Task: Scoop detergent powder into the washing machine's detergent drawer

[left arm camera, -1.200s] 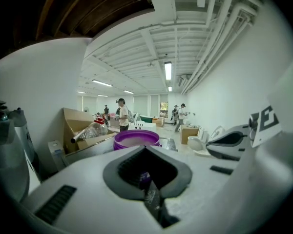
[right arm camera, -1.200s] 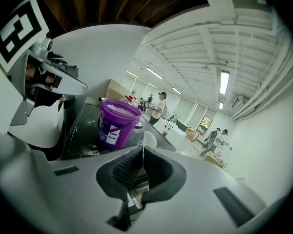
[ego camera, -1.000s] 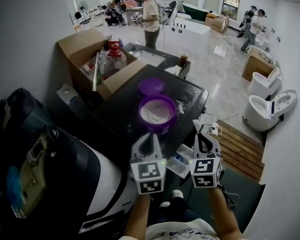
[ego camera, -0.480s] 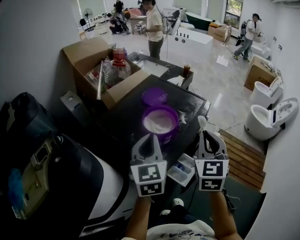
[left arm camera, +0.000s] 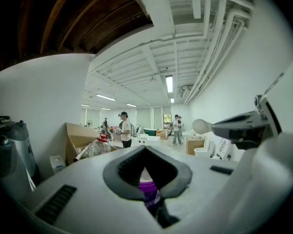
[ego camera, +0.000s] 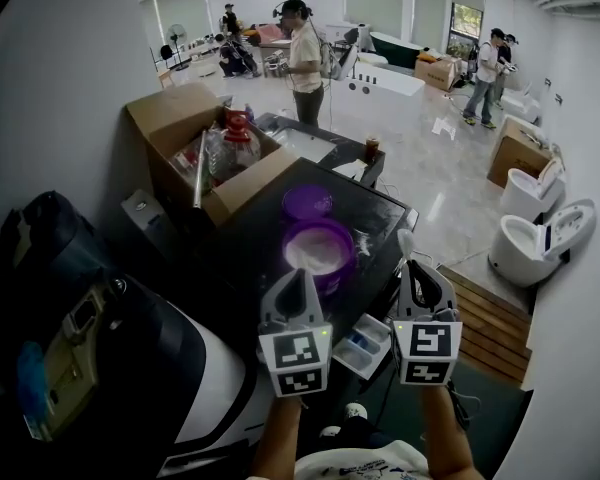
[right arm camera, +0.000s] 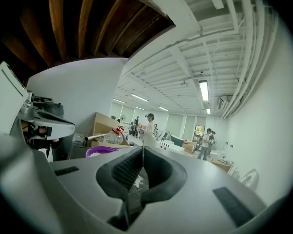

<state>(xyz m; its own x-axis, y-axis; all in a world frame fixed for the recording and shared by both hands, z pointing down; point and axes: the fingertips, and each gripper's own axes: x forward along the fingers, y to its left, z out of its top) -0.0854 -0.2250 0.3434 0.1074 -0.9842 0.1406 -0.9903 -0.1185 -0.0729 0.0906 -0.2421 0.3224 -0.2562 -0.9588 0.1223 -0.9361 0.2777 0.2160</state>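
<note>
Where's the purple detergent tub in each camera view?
Head view: purple tub at centre, open, white powder inside.
Left gripper view: low centre, a small purple patch.
Right gripper view: left of centre, only its rim shows.
Shared landmark: cardboard box.

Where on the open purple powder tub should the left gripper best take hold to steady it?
Likely the near rim of the purple tub, from above and from the person's side, with the fingers astride the wall. It stands upright and lidless, and looks too wide to span. The left gripper is shut, so it must open first.
</note>
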